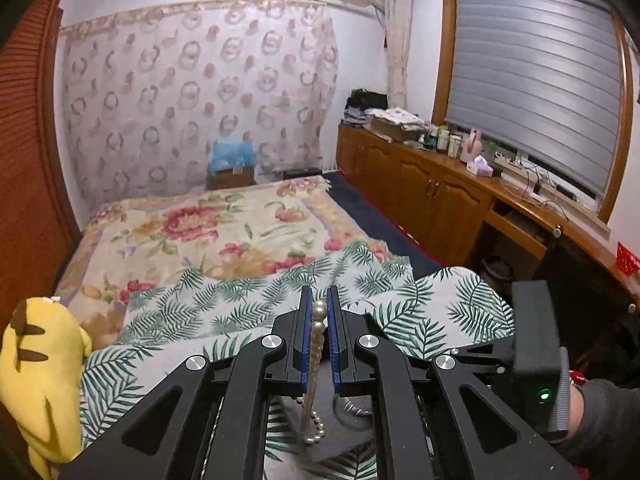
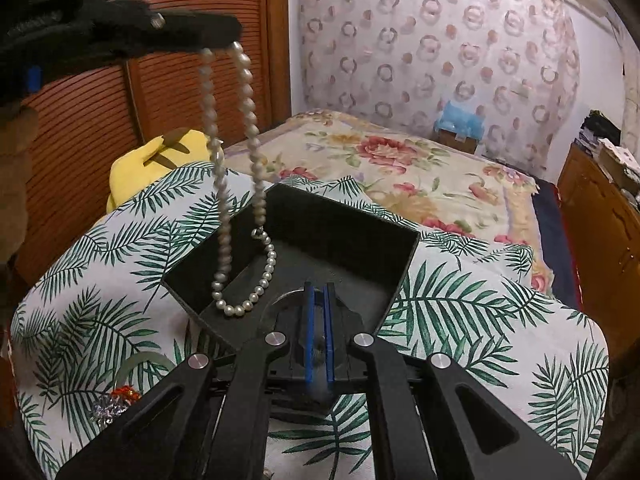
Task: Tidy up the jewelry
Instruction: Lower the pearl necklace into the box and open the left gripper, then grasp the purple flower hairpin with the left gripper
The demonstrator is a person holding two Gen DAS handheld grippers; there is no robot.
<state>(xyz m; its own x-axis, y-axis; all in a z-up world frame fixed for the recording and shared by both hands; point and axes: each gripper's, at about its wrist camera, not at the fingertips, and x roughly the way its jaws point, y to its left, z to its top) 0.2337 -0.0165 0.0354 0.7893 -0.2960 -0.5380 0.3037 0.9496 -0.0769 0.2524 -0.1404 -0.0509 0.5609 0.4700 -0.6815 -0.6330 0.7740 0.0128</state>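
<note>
My left gripper [image 1: 319,308] is shut on a white pearl necklace [image 1: 316,344]. It shows from outside in the right wrist view [image 2: 224,38], high at the upper left, with the necklace [image 2: 224,216] hanging in a long loop. The loop's bottom dangles over the near left corner of an open black box [image 2: 344,216] on the palm-leaf cloth. My right gripper [image 2: 319,292] hovers over the box's near side with its blue pads [image 2: 309,320] nearly together; something small and blurred sits between them, too unclear to name.
A small pile of red and silver jewelry [image 2: 114,400] lies on the leaf cloth at the lower left. A yellow plush toy [image 2: 160,156] sits at the cloth's far left. A floral bedspread [image 2: 400,160] lies beyond, and wooden cabinets [image 1: 432,188] line the right wall.
</note>
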